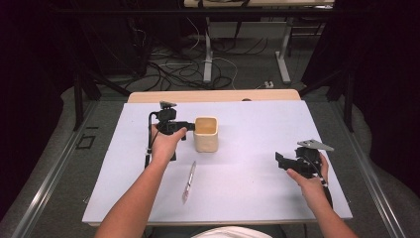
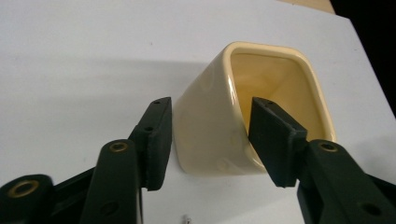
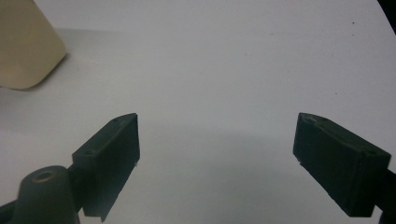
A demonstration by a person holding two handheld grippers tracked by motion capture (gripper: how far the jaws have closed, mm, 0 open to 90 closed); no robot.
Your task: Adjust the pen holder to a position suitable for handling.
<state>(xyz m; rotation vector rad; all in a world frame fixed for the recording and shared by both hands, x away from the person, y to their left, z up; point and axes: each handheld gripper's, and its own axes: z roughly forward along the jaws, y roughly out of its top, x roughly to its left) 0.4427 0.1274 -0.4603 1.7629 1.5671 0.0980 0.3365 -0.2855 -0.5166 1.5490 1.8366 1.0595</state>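
A cream square cup (image 1: pixel 206 135) stands upright on the white table top (image 1: pixel 257 124). My left gripper (image 1: pixel 191 127) reaches the cup's left side. In the left gripper view the left gripper (image 2: pixel 211 102) straddles the near wall of the cup (image 2: pixel 205 126), one jaw outside and one inside the rim. Small gaps show between pads and wall, so it is open. My right gripper (image 1: pixel 280 161) rests low at the right of the table, and its jaws (image 3: pixel 217 119) stand wide apart over bare table. The cup's corner (image 3: pixel 25 42) shows at the upper left of the right gripper view.
A slim pen-like stick (image 1: pixel 189 179) lies on the table in front of the cup, between the two forearms. Beyond the table's far wooden edge (image 1: pixel 213 95) are desk legs and loose cables on the floor.
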